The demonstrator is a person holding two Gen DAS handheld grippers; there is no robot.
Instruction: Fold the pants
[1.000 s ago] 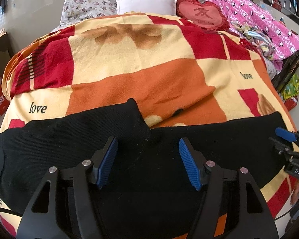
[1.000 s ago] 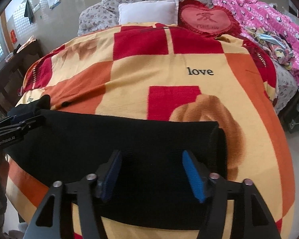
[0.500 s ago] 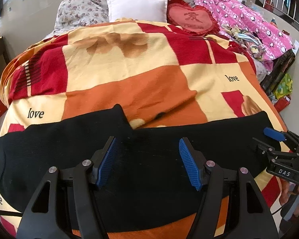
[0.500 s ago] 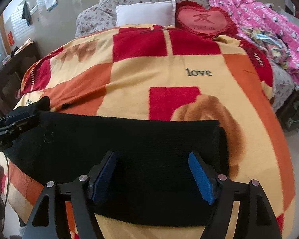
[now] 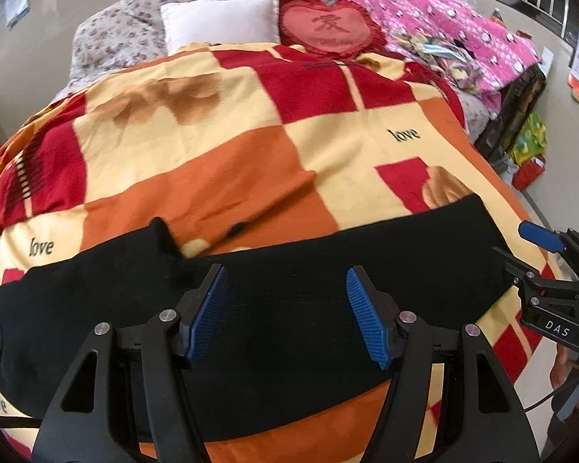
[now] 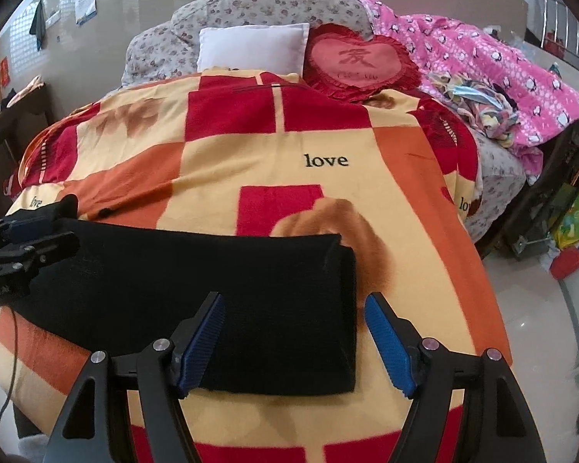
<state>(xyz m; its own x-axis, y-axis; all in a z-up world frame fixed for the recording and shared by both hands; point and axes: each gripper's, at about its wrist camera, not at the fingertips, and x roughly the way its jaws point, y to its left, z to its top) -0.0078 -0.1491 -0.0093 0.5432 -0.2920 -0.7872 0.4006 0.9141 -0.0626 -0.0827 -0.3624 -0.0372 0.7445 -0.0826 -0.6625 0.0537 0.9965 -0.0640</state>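
Note:
Black pants [image 5: 289, 308] lie flat in a long band across the near end of the bed, on a checked red, orange and yellow blanket [image 5: 220, 162]. My left gripper [image 5: 287, 306] hovers above their middle, open, with nothing between its blue pads. In the right wrist view the pants [image 6: 212, 289] end in a straight folded edge at the right. My right gripper [image 6: 295, 341] hangs open above that end, its right pad out past the edge. Each gripper shows at the side of the other's view: the right gripper [image 5: 552, 270], the left gripper [image 6: 23, 243].
A white pillow [image 5: 220, 21] and a red heart cushion [image 5: 328, 27] lie at the head of the bed. A pink quilt [image 6: 501, 73] is heaped at the right. Bags [image 6: 571, 227] sit on the floor beside the bed's right edge.
Both grippers have lifted and drawn back from the pants, so more blanket shows below the black cloth. The right gripper's jaws stand wider than a second ago.

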